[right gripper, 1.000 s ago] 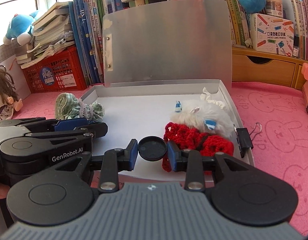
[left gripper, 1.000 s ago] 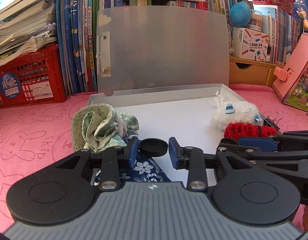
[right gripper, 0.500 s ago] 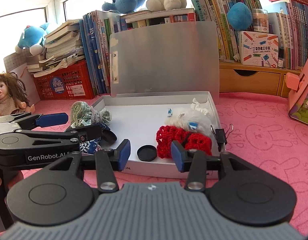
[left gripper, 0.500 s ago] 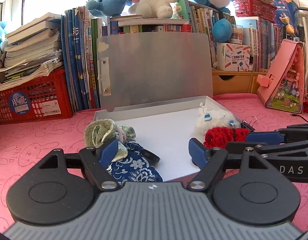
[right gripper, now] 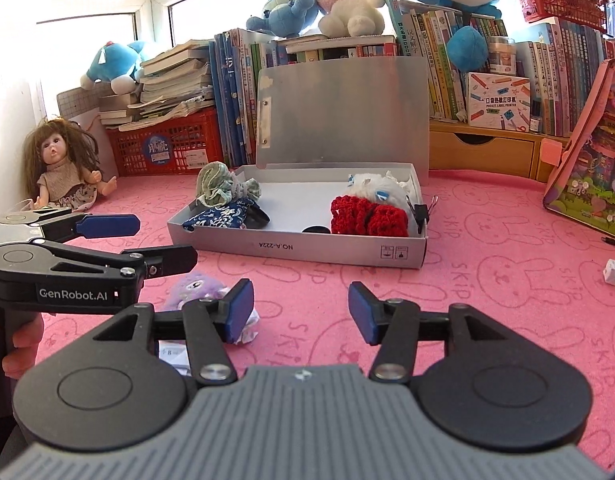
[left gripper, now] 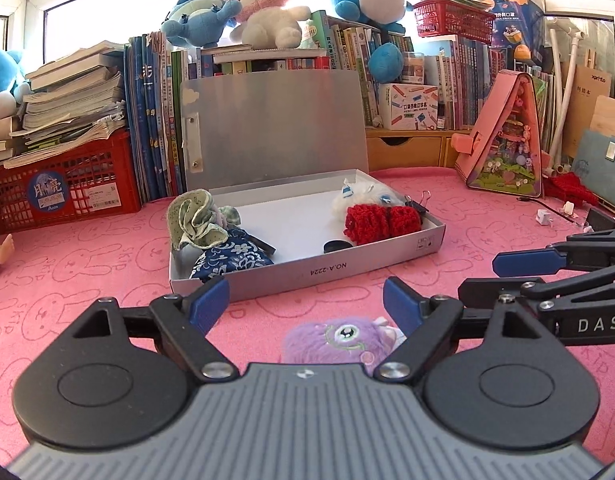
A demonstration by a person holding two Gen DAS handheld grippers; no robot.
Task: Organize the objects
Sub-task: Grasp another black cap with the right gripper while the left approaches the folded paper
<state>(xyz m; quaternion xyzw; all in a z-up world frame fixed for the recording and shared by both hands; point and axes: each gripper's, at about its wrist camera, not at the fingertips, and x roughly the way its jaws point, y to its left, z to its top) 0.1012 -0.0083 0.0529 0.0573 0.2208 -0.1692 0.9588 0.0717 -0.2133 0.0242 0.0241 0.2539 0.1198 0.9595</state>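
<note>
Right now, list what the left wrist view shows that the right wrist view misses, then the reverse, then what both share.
Only the left wrist view shows the red knitted piece at the far right. Only the right wrist view shows the doll against the wall and the crumpled paper. Both show the open grey box holding the red crochet item, the black cap and the blue floral pouch, plus the purple plush outside the box.

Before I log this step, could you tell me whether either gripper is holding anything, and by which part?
Nothing is held. The left gripper and right gripper are both opening with nothing between them; the black cap lies in the box.
</note>
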